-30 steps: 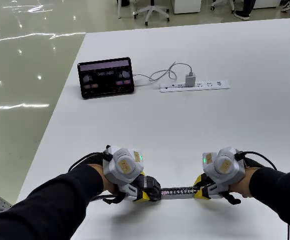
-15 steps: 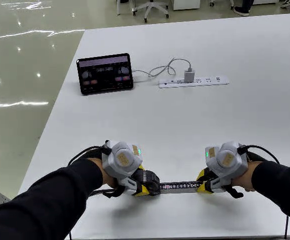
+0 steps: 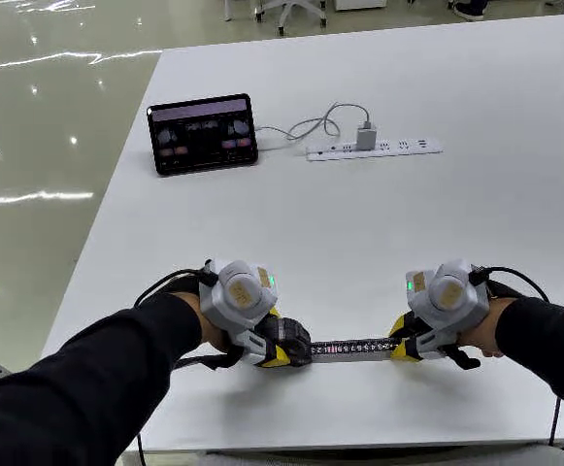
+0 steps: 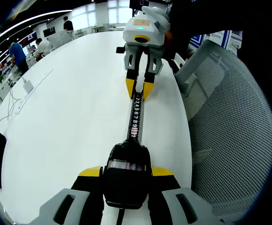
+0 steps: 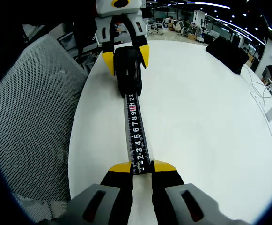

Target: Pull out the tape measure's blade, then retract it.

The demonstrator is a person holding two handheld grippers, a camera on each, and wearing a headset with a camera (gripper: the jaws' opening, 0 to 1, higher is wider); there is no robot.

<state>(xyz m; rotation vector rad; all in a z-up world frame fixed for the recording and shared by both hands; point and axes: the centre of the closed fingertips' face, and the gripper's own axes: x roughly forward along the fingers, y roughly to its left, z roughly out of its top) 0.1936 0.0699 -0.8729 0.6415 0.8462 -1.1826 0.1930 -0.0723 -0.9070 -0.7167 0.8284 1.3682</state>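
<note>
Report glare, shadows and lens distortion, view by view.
Head view: light streaks glare on the glossy floor; soft shadows lie on the table beneath the left gripper and right gripper. Left gripper view: fisheye bows the table edge, yet the blade numerals read sharp. Right gripper view: same bowing, numerals crisp, mesh chair evenly lit.

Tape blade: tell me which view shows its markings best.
The right gripper view: the blade runs up the middle, numerals large and sharp, its end pinched in the right tool. The left gripper view shows them smaller; the head view, tiny.
</note>
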